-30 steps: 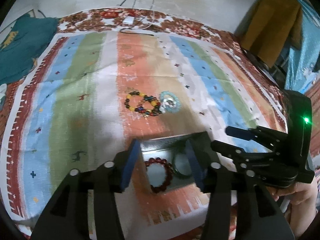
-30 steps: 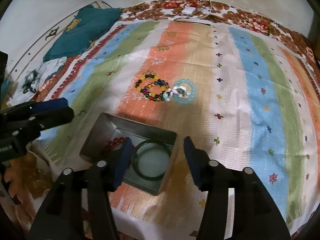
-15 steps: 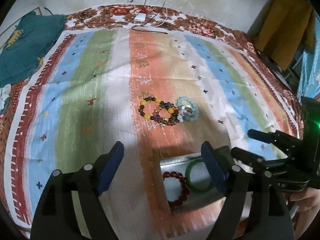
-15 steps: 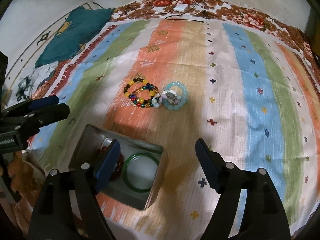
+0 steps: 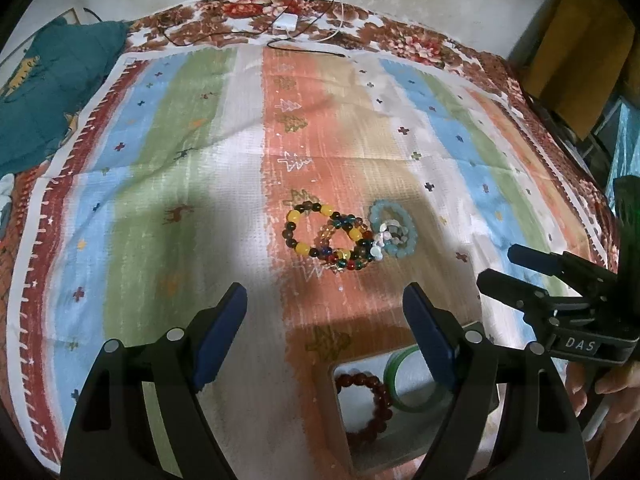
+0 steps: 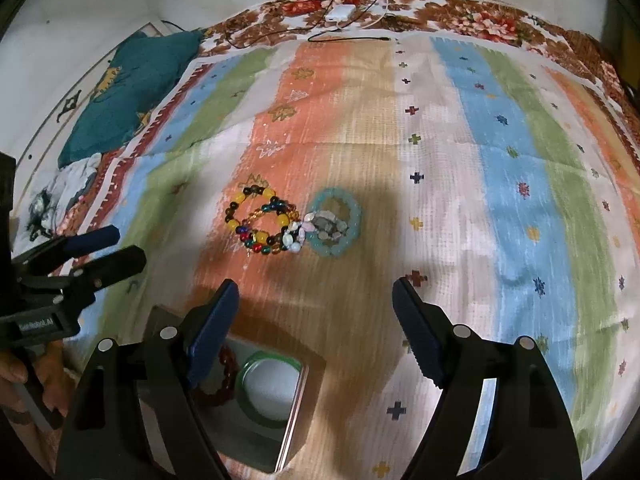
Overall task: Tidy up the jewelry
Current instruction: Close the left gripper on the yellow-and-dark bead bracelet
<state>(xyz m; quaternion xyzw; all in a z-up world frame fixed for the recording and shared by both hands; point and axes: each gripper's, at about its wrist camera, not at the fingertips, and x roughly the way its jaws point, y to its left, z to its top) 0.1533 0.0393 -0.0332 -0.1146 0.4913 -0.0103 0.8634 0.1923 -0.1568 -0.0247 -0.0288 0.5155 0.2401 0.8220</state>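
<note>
both grippers empty (image 5: 324, 314) (image 6: 314, 312) — fingers spread

Black left gripper (image 5: 324, 332), blue-padded fingers (image 5: 218, 336), silver screws, perhaps "DAS" label.

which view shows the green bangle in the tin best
The right wrist view: the green bangle shows as an almost whole ring lying in the tin, beside the red bead bracelet. In the left wrist view the left tool's finger hides part of the bangle.
</note>
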